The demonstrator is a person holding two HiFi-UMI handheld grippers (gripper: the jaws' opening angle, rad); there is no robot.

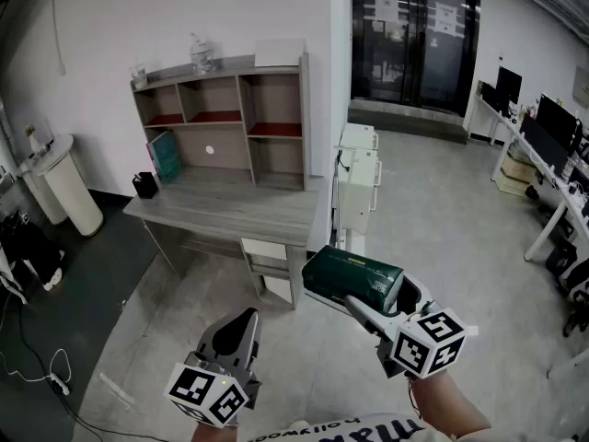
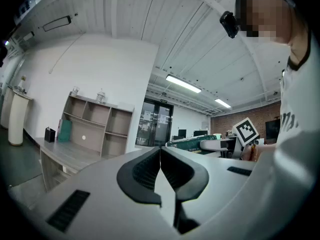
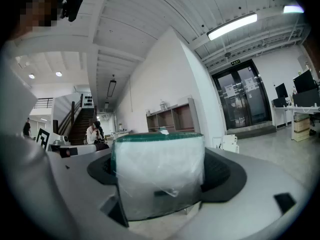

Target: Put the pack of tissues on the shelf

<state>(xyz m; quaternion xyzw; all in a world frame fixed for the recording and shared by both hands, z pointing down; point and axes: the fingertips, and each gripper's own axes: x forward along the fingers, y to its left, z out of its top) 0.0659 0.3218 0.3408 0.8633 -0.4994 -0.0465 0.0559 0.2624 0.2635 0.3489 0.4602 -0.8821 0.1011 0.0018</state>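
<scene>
In right claw (image 1: 379,300), pack (image 1: 354,273) seemingly lengthwise

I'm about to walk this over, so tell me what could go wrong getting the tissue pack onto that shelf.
The pack of tissues looks slick-wrapped and juts out past the right gripper, so it may slip or sag on the way. The shelf top already carries a bottle, a glass and a white box; setting down there could knock one over. The compartments look narrow, so the pack might catch a divider.
</scene>
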